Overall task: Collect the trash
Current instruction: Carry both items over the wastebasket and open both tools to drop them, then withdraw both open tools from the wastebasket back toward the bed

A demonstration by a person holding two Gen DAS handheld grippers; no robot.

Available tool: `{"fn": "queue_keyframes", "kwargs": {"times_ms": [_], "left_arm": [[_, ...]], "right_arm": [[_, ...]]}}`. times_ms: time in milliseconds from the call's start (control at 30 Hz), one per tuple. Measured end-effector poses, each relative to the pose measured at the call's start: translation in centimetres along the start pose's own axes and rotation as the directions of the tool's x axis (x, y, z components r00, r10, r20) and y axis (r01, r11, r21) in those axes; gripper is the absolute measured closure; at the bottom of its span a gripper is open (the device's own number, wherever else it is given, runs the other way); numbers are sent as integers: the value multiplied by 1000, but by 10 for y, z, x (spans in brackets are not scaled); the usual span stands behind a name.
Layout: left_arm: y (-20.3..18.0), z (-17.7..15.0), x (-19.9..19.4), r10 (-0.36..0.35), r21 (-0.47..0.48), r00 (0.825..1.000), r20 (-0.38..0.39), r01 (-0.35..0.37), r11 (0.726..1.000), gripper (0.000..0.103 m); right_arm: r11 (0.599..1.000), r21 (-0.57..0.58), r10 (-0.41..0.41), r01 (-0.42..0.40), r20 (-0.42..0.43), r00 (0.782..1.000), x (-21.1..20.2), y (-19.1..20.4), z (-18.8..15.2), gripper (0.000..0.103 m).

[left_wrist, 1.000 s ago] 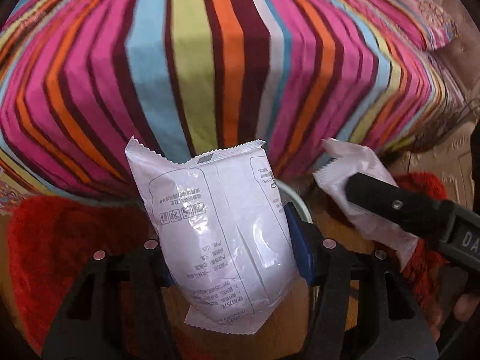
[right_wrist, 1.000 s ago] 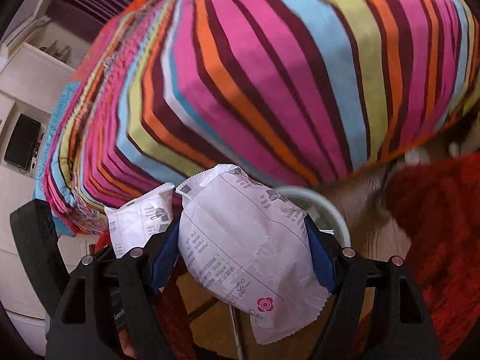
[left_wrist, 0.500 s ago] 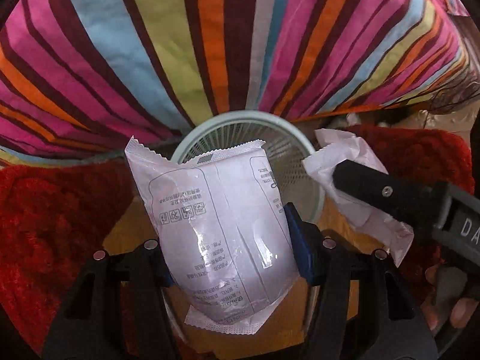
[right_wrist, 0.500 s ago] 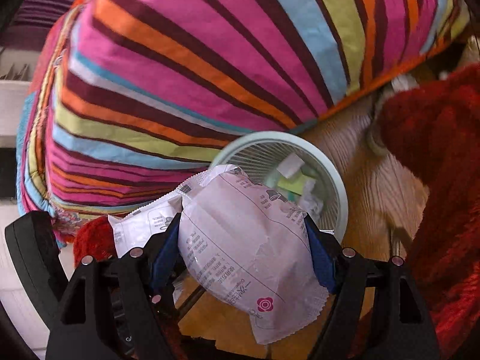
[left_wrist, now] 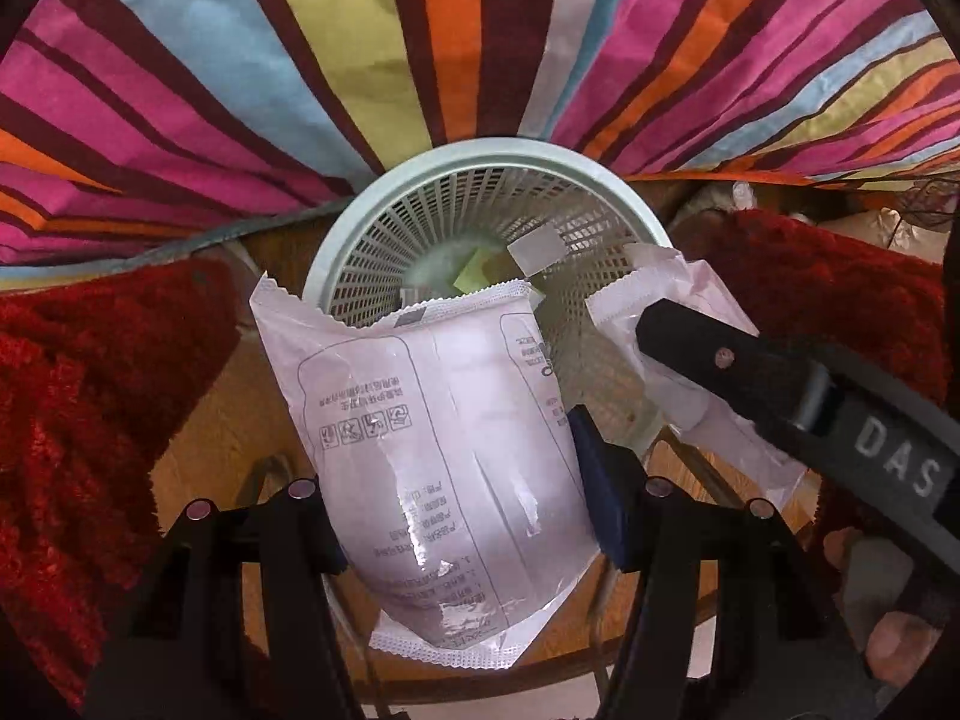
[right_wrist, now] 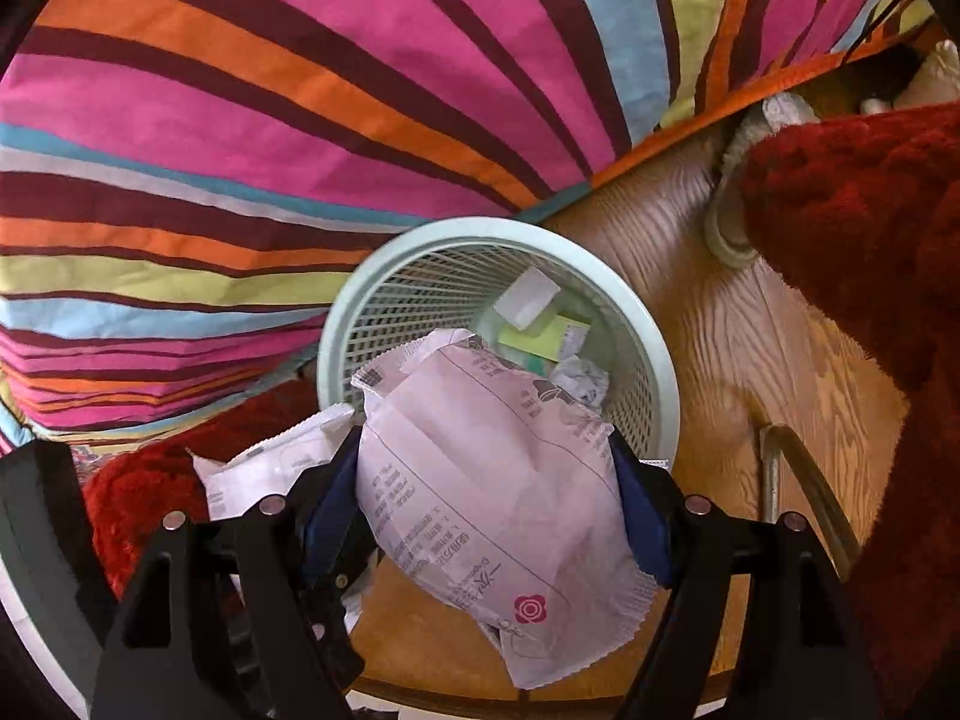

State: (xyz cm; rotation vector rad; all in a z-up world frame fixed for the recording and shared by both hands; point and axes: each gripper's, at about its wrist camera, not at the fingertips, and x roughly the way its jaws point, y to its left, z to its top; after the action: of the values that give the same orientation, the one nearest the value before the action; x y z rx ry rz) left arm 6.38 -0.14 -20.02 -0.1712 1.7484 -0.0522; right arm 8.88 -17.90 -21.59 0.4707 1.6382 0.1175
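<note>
— Two pale wrappers, one per gripper. Starting at the left, what do you see?

— Red shaggy rug (left_wrist: 90, 408) on the wooden floor (right_wrist: 780, 360), then the left gripper (left_wrist: 456, 516), pointing steeply down. Its fingers (left_wrist: 594, 498) are clamped on a puffy white wrapper (left_wrist: 444, 450) with printed text, squeezed from both sides.

— Where does that wrapper sit?

— Above the near rim of the pale green mesh wastebasket (left_wrist: 360, 240); its top edge overlaps the opening.

— And the basket?

— It stands on the floor, right against the hanging striped bedspread (left_wrist: 300, 60). Some scraps already lie at the bottom: a white slip (left_wrist: 537, 249) and a yellow-green piece (left_wrist: 471, 279).

— Further right?

— The right gripper (right_wrist: 486, 510), seen side-on in the left view, marked "DAS". Its blue-padded fingers (right_wrist: 639, 516) grip a second wrapper (right_wrist: 492, 480), this one with a small red flower logo near its lower end.

— Over the basket too?

— Yes, its upper end reaches over the basket's near rim in the right view. Neither wrapper is released.

— Anything past it?

— More red rug on the right, and fingertips of a person's hand (left_wrist: 894, 654) at the lower right edge of the left view.
</note>
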Motion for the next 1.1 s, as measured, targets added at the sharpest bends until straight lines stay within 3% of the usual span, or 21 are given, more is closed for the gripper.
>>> {"fn": "queue_keyframes", "kwargs": {"times_ms": [267, 367, 400, 433, 467, 667, 900, 1000, 1100], "left_arm": [[1, 4, 15, -1, -9, 998, -62, 1, 1000, 42], [2, 4, 19, 15, -20, 997, -78, -17, 1000, 23], [2, 4, 20, 20, -21, 997, -77, -21, 1000, 19], [2, 4, 20, 16, -22, 997, -76, -18, 1000, 19], [2, 5, 21, 13, -22, 997, -76, -15, 1000, 19], [3, 5, 17, 19, -30, 998, -60, -21, 999, 19], [7, 2, 1, 10, -38, 1000, 3, -10, 999, 19], [6, -3, -19, 6, -35, 997, 77, -3, 999, 19], [4, -10, -47, -1, -18, 982, 187, 4, 1000, 19]], "right_arm": [[1000, -6, -5, 5, -34, 999, 15, -2, 5, 30], [1000, -4, -4, 4, -54, 999, 22, -3, 7, 26], [1000, -2, -8, 7, -56, 998, 24, -2, 8, 19], [1000, -3, -12, 12, -62, 998, 27, -2, 8, 9], [1000, -7, -20, 19, -62, 998, 28, -1, 8, 8], [999, -36, -25, 26, 13, 1000, 19, 3, 7, 8], [1000, 13, 4, -4, 26, 1000, 8, -6, 11, 8], [999, 24, 42, -43, 67, 997, -7, -7, 10, 8], [996, -7, 91, -91, 143, 986, -36, -4, 4, 8]]}}
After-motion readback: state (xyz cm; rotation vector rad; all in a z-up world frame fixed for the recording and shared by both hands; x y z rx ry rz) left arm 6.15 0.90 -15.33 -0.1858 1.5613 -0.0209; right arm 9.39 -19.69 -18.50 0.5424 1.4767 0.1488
